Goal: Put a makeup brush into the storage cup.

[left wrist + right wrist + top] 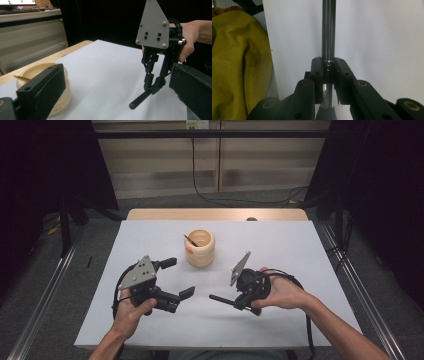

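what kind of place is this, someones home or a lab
Most likely a lab recording station, not a home: black curtains flank a table covered in a white sheet, metal floor rails run alongside, and a cable hangs from a wall socket.

No legible text, labels, brands or numbers in any view; small marks low on the wooden cup (57,109), lower left, too blurred to read

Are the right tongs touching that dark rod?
Touching. The right gripper view shows the right tongs shut on the dark rod, pads pressing both its sides.
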`<move>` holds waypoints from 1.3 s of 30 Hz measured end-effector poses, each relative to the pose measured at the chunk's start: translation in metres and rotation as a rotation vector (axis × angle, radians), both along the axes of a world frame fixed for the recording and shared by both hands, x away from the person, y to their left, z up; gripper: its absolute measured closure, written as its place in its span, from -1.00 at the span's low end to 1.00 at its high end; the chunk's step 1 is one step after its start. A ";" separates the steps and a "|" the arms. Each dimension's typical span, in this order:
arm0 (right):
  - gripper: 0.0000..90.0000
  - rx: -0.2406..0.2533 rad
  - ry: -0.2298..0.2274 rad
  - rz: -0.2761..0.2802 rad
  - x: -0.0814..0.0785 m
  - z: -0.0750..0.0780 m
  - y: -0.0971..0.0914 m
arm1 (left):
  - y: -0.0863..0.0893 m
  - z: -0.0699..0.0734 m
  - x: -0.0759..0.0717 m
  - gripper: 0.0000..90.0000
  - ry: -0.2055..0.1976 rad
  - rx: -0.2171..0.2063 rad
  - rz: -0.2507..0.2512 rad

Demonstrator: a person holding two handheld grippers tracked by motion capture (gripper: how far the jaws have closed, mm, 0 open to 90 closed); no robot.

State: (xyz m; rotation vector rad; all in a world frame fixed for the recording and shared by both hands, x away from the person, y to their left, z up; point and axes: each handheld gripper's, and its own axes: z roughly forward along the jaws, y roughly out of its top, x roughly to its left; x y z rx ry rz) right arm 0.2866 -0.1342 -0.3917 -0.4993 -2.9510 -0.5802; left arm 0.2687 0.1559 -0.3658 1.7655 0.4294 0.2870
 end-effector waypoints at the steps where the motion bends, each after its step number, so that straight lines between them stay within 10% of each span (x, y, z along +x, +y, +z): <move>1: 0.75 0.000 0.000 0.001 0.000 0.000 0.000 | -0.002 0.001 0.001 -0.99 -0.003 0.009 -0.006; 20: 0.75 0.002 0.002 0.014 0.000 0.000 0.001 | -0.050 0.007 0.015 -0.98 0.024 0.165 -0.174; 39: 0.75 -0.019 0.020 0.042 -0.002 -0.003 0.005 | -0.085 -0.004 0.024 -0.95 0.084 0.480 -0.336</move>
